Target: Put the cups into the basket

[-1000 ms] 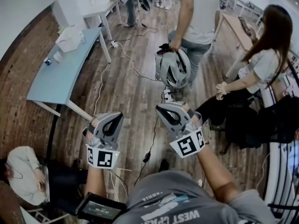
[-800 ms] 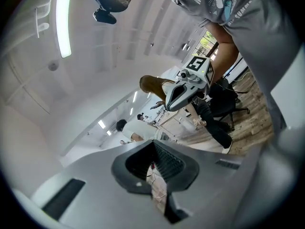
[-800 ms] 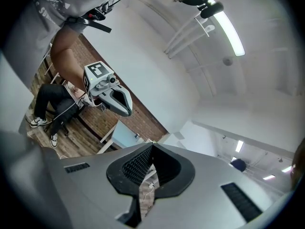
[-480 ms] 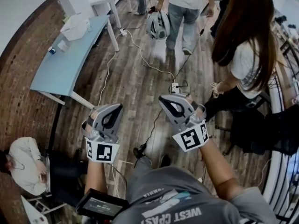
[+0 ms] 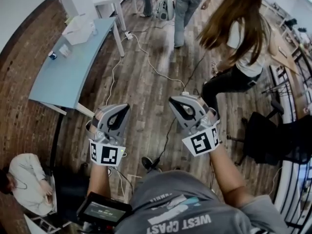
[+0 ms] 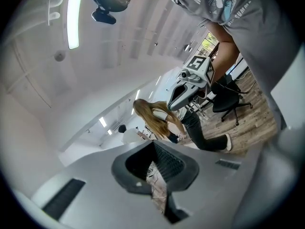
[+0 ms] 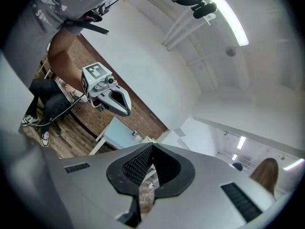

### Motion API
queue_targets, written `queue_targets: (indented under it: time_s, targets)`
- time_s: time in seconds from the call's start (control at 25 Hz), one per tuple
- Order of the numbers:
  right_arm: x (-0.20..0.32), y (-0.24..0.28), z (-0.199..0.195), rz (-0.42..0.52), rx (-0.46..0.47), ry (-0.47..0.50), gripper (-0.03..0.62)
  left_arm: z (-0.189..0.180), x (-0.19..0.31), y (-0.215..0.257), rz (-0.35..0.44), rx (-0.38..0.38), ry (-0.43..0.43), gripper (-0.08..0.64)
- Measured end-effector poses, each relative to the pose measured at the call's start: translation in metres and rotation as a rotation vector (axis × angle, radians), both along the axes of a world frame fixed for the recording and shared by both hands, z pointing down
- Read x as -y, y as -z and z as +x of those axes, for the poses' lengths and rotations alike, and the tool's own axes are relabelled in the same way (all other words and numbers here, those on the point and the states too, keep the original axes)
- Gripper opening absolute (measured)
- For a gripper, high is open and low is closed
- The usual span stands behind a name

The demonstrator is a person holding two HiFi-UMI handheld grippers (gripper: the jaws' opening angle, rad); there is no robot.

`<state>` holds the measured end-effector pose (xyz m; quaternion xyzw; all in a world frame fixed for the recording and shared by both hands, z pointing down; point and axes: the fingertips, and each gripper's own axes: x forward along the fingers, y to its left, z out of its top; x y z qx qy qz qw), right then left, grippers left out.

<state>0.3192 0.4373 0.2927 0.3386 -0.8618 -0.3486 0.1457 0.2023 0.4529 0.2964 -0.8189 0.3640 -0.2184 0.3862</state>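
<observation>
Presently neither cups nor basket can be made out in any view, so their heading and long axis cannot be told. The left gripper (image 5: 124,107) has its jaws closed together on nothing, and the right gripper (image 5: 172,101) likewise. Both point forward over the wooden floor (image 5: 146,82). A blue table (image 5: 63,77) stands ahead-left of the left gripper. A long-haired person (image 5: 239,28) ahead-right is cut off at the top edge.
</observation>
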Motion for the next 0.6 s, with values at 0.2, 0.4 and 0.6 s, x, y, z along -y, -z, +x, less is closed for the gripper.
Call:
queue_targets:
  time_s: [0.2,0.4,0.6]
  targets:
    - [0.030,0.003,-0.037,0.001,-0.005,-0.019,0.006,-0.036,0.031,-0.003,-0.005,-0.063,-0.045,0.002]
    - [0.050,0.000,-0.062,-0.007,-0.014,-0.038,0.006,-0.061,0.056,-0.006,-0.001,-0.069,-0.062,0.002]
    - [0.071,-0.004,-0.081,-0.009,-0.030,-0.014,0.006,-0.077,0.075,-0.007,-0.003,-0.076,-0.046,0.002]
